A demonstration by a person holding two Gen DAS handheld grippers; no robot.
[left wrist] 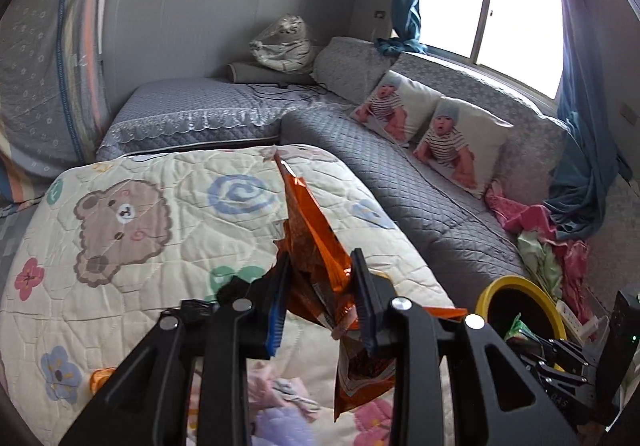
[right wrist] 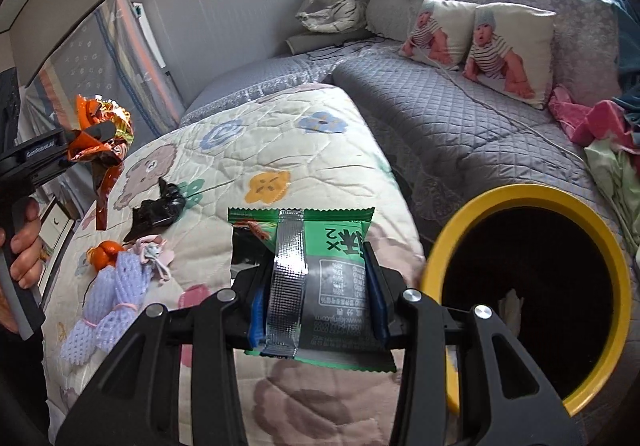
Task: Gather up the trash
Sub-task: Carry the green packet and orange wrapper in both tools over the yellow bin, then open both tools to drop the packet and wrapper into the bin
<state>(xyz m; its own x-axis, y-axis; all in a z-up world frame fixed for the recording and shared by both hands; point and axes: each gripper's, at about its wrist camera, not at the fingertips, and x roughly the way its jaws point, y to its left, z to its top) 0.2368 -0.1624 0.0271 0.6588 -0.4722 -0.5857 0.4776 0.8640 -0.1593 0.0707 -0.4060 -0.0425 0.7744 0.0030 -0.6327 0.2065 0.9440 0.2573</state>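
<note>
My left gripper (left wrist: 320, 286) is shut on a crumpled orange snack wrapper (left wrist: 316, 242), which hangs above the cartoon quilt (left wrist: 140, 238). From the right wrist view the same orange wrapper (right wrist: 100, 133) shows at far left, lifted off the bed in the left gripper (right wrist: 86, 137). My right gripper (right wrist: 316, 286) is shut on a green snack packet (right wrist: 332, 246) with a silver seam, held just left of the yellow-rimmed bin (right wrist: 460, 221). The bin (left wrist: 516, 284) has a dark inside with some trash in it.
On the quilt lie a black wrapper (right wrist: 160, 205), an orange piece (right wrist: 106, 252), a purple foam net (right wrist: 112, 298) and a pale rag (right wrist: 154, 254). A grey sofa (right wrist: 460, 125) with two printed cushions (right wrist: 508, 53) stands behind, with clothes (right wrist: 592, 125) piled at its right end. A person's hand (right wrist: 24, 246) grips the left handle.
</note>
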